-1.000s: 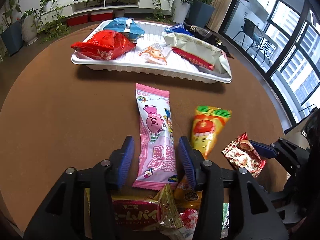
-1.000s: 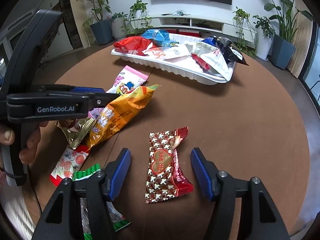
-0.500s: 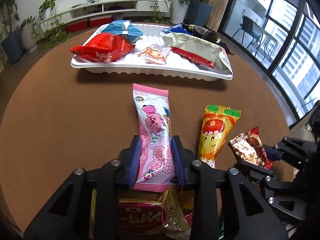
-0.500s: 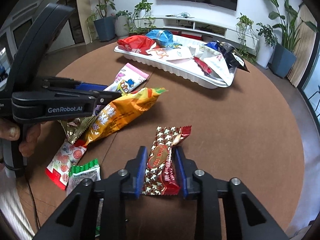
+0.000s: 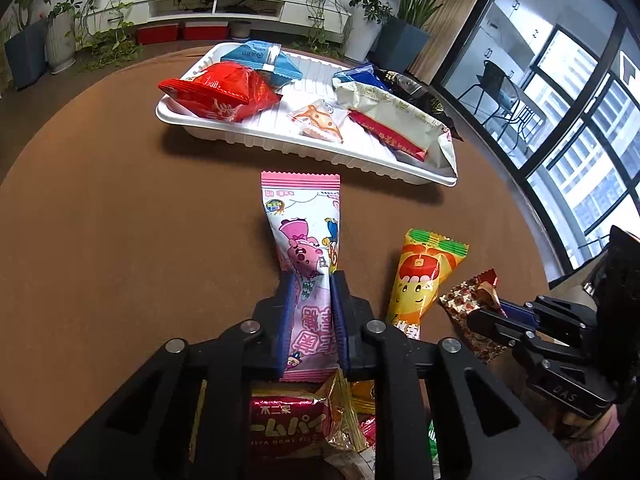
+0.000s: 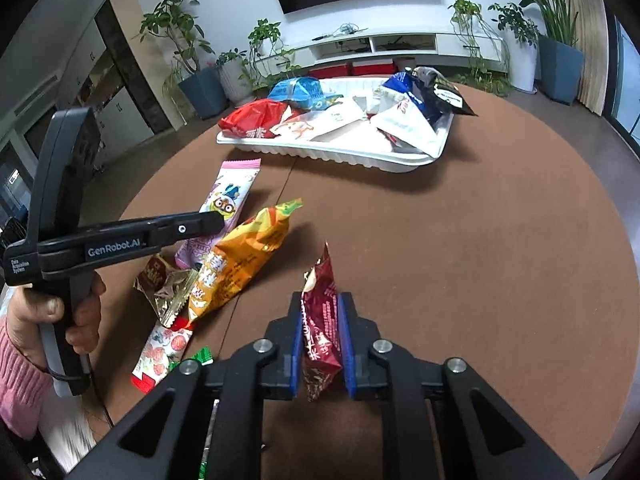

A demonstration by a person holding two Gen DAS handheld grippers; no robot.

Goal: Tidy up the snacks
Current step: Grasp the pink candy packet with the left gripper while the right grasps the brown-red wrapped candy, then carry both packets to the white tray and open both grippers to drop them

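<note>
My left gripper [image 5: 311,280] is shut on a long pink cartoon snack packet [image 5: 306,236], lifted a little off the brown round table [image 5: 120,220]; the gripper also shows in the right wrist view [image 6: 208,222]. My right gripper [image 6: 320,300] is shut on a dark red star-patterned candy packet [image 6: 320,300], raised off the table; the packet shows in the left wrist view [image 5: 468,304] too. A white tray [image 5: 280,140] at the far side holds several snack packets, including a red bag [image 5: 220,94] and a blue one [image 5: 260,58].
An orange-yellow packet [image 5: 424,276] lies between the grippers. A gold-and-pink packet [image 5: 288,420] and other small packets [image 6: 164,352] lie near the table's front edge. Potted plants [image 6: 200,72] and a low TV shelf [image 6: 380,46] stand beyond the table.
Both grippers went from open around their packets to shut on them. Both packets have since come up off the table, the red one tilted on edge.
</note>
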